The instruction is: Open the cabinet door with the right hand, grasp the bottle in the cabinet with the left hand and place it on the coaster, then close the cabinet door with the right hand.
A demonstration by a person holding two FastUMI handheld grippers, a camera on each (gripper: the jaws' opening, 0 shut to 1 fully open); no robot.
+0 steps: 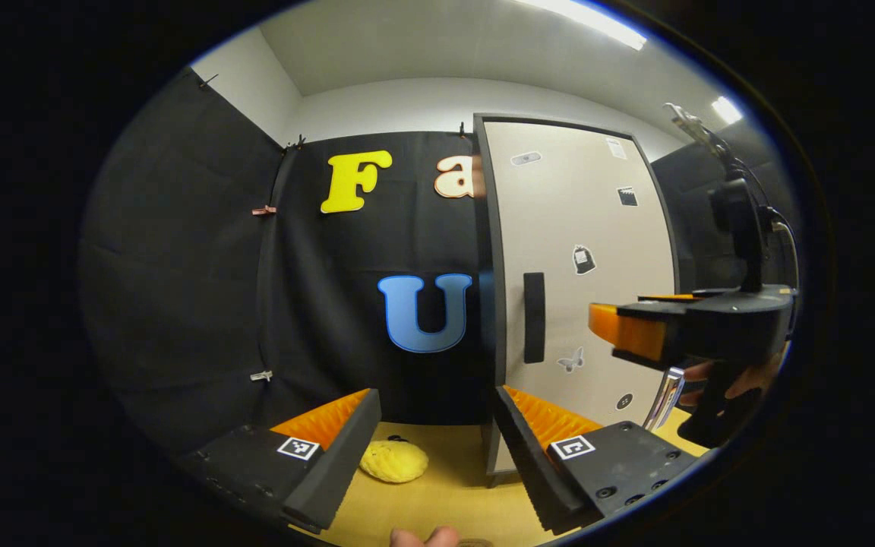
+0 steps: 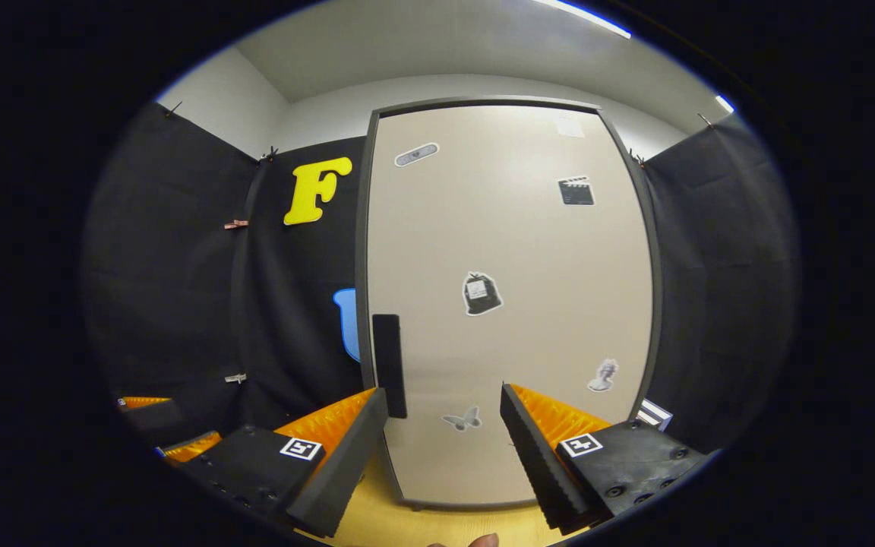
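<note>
A tall cabinet stands on the yellow table, and its beige door [image 2: 506, 304] is closed. The door carries a black vertical handle [image 2: 390, 365] near its left edge. My right gripper [image 2: 445, 441] is open and faces the door from close by, its left finger just below the handle. The left gripper view shows the same door [image 1: 582, 228] and handle [image 1: 534, 317], with the right gripper [image 1: 627, 330] in a hand in front of the door. A round yellow coaster [image 1: 394, 461] lies on the table left of the cabinet. My left gripper [image 1: 437, 448] hangs open above it, holding nothing.
Black cloth walls close in the back and both sides. The wooden table [image 1: 453, 494] runs toward the near edge. Stickers dot the cabinet door. A small white object [image 2: 654, 414] sits behind the cabinet's right side. The left gripper [image 2: 156, 429] is at the far left of the right gripper view.
</note>
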